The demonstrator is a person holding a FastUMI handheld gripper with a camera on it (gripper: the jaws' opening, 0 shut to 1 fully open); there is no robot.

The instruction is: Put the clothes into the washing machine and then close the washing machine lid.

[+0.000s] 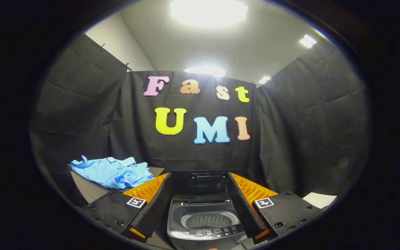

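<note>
A light blue polo shirt [114, 171] lies crumpled on a table [90, 190], to the left of and beyond my left finger. A small grey top-loading washing machine [205, 222] stands between my two fingers, its lid [203, 180] raised upright at the back and its perforated drum [209, 220] showing with nothing in it. A control panel [211, 232] runs along its near rim. My gripper [200, 208] is open, fingers spread wide on either side of the machine, holding nothing.
Black cloth walls close in the booth behind and on both sides. A white sheet [319, 199] lies low to the right, beyond my right finger. Bright ceiling lights [208, 12] shine overhead.
</note>
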